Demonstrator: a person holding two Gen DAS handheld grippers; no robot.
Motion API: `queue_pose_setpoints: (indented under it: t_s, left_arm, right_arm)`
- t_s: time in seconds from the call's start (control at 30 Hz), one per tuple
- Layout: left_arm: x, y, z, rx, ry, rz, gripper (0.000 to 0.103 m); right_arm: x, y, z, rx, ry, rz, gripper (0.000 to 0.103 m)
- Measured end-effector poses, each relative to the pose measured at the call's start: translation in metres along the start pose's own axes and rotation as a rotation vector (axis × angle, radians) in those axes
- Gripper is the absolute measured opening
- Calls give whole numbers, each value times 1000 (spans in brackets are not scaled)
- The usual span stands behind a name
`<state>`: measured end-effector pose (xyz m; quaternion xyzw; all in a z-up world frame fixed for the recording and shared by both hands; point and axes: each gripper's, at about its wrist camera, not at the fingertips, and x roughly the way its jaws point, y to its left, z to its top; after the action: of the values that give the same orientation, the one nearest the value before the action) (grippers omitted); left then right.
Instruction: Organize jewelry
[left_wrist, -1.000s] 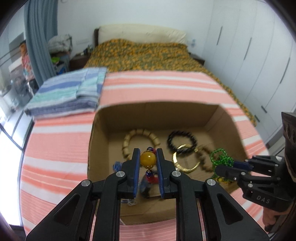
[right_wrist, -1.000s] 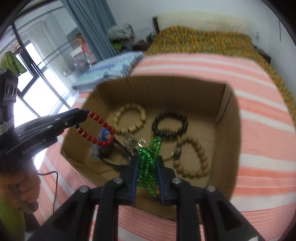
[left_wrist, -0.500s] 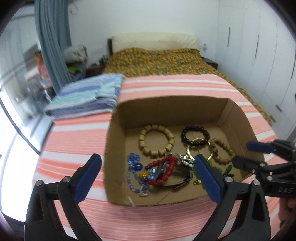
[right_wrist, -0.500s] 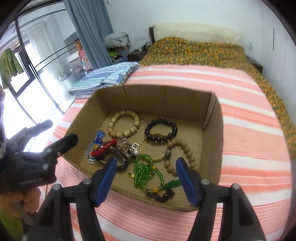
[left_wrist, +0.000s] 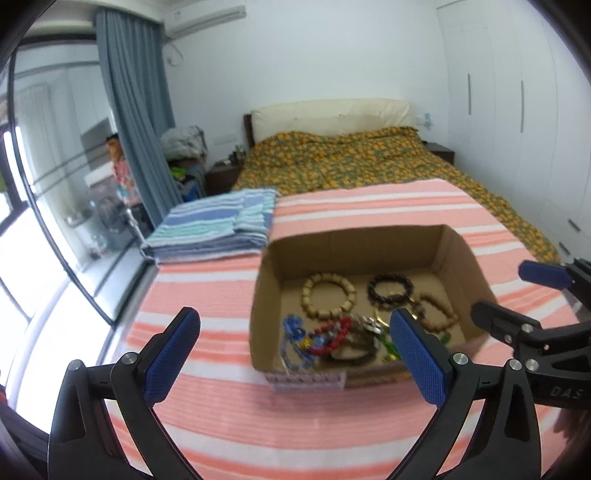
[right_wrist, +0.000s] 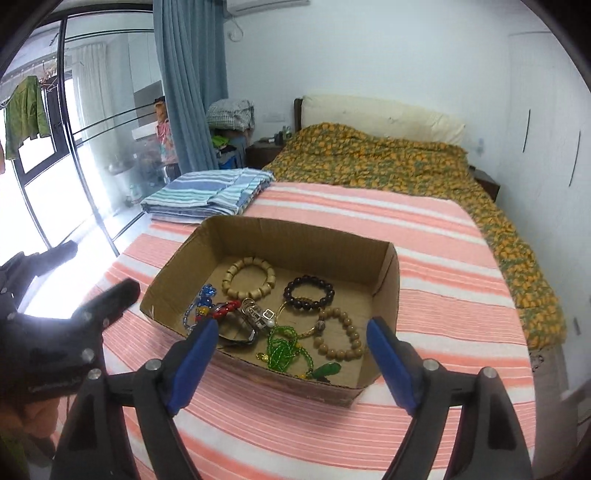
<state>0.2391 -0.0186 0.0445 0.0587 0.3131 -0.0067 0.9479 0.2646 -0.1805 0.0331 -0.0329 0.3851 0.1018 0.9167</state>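
Note:
An open cardboard box (left_wrist: 371, 242) (right_wrist: 288, 232) sits on the striped bed cover. Inside lie a tan wooden bead bracelet (left_wrist: 328, 294) (right_wrist: 250, 277), a dark bead bracelet (left_wrist: 389, 290) (right_wrist: 308, 292), a beige bead bracelet (right_wrist: 341, 334), a red bead string (left_wrist: 334, 330) (right_wrist: 225, 309), blue beads (left_wrist: 291, 332) (right_wrist: 201, 301), a green bead string (right_wrist: 282, 345) and metal pieces (right_wrist: 258, 314). My left gripper (left_wrist: 295, 354) is open and empty, in front of the box. My right gripper (right_wrist: 291, 356) is open and empty, also in front of the box.
The box rests on a pink and white striped cover (left_wrist: 221, 295) (right_wrist: 443, 258). Folded blue striped towels (left_wrist: 218, 225) (right_wrist: 210, 194) lie behind the box at left. A floral quilt (left_wrist: 351, 155) covers the far bed. Glass doors (right_wrist: 55, 147) stand at left, wardrobes (left_wrist: 517, 110) at right.
Both grippers opened and dropped the red and green bead strings into the box, then pulled back and up, away from the box.

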Motion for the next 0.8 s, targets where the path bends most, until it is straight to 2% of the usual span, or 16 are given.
queue_pose_setpoints:
  t_s: [0.4,0.8]
  left_arm:
    - [-15,7,-9,-44,-3,13,103]
    - [-21,16,-5,-59,-1,21,103]
  right_arm:
    - [-28,18,0,-12,-45,-5,84]
    - [-31,25,-2,-21,-53,-29,84]
